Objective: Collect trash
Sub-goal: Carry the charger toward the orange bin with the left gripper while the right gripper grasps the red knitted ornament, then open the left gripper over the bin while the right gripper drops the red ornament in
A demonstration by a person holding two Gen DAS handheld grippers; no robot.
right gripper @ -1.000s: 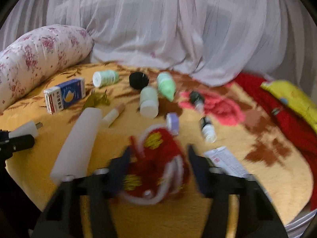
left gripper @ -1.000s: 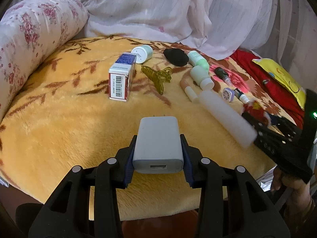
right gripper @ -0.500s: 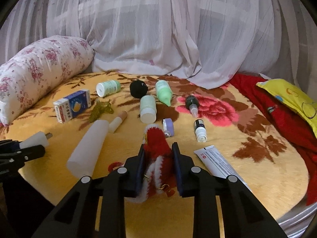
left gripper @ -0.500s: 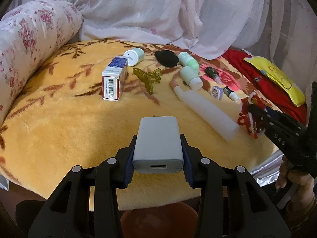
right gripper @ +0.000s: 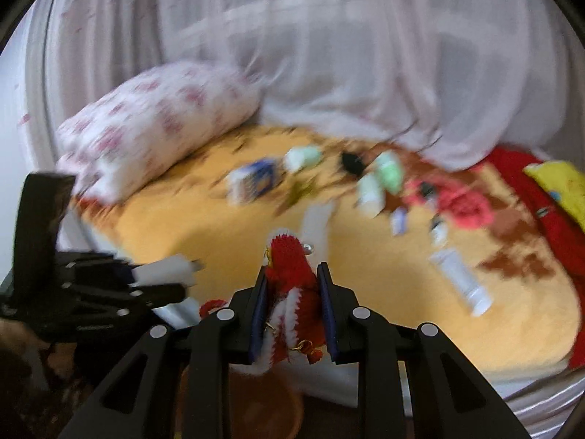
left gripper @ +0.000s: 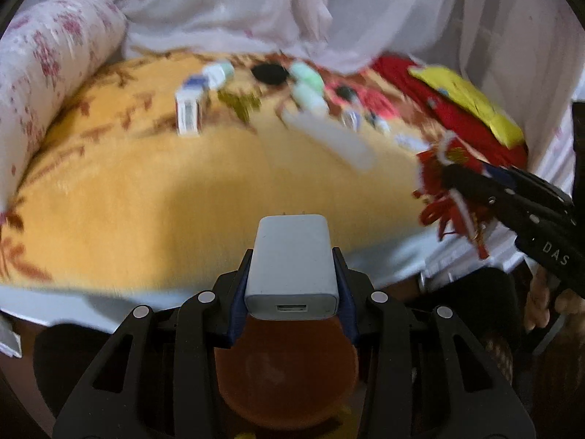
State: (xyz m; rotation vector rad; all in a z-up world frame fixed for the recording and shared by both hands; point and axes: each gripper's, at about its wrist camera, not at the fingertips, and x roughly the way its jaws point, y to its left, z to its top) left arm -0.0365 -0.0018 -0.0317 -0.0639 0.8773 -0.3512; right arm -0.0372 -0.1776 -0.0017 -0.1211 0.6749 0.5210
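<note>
Left tongs point(left gripper: 291, 294) clamped on white charger point(left gripper: 291, 269), held directly above brown bin point(left gripper: 285, 373) off the bed's edge; right tongs point(right gripper: 291, 301) clamped on red tassel ornament point(right gripper: 290, 274), beside and nearing that bin point(right gripper: 256, 406).

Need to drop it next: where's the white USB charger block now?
In the left wrist view, the white USB charger block sits clamped in the left tool, above the brown round bin, off the bed edge.
</note>
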